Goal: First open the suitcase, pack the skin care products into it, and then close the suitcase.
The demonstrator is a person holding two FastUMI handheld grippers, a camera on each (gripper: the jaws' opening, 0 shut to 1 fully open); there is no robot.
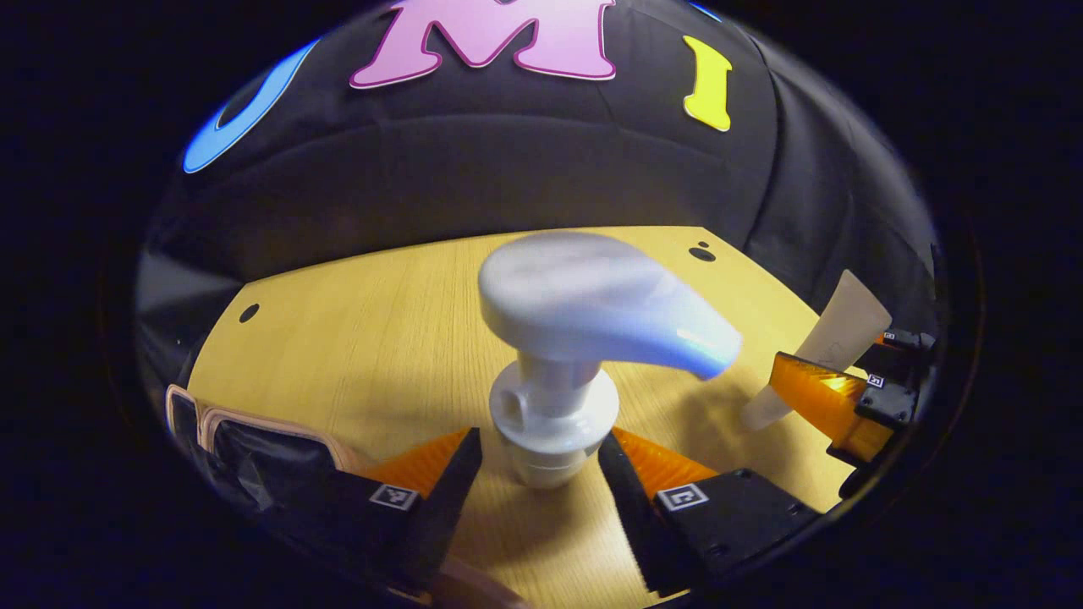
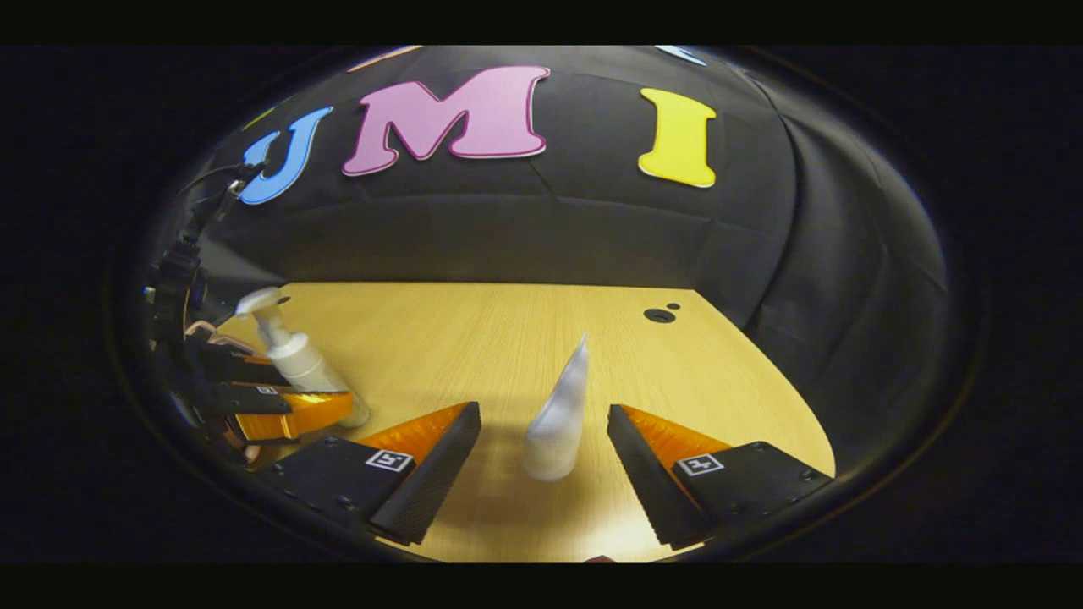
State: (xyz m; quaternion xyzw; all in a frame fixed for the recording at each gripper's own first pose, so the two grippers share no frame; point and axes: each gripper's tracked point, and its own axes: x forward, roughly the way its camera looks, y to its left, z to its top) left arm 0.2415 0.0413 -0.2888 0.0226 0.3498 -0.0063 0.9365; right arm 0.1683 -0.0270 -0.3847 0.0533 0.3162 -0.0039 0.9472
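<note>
A white pump bottle (image 1: pixel 554 406) stands upright on the wooden table (image 1: pixel 381 338), very close and slightly blurred. My left gripper (image 1: pixel 540 461) is open, one finger on each side of the bottle's neck with a small gap to each. A white squeeze tube (image 2: pixel 558 414) stands cap down between the fingers of my open right gripper (image 2: pixel 544 452), apart from both. The suitcase (image 1: pixel 254 427), with a pale pink rim and dark lining, lies at the lower left of the left gripper view. In the right gripper view the pump bottle (image 2: pixel 292 351) and left gripper (image 2: pixel 288 414) sit at the far left.
The black cloth wall (image 2: pixel 541 237) closes off the table's far and right sides. Small round holes (image 2: pixel 659 315) mark the tabletop near its back corners. In the left gripper view the right gripper (image 1: pixel 838 406) and tube (image 1: pixel 833 338) are at the right edge.
</note>
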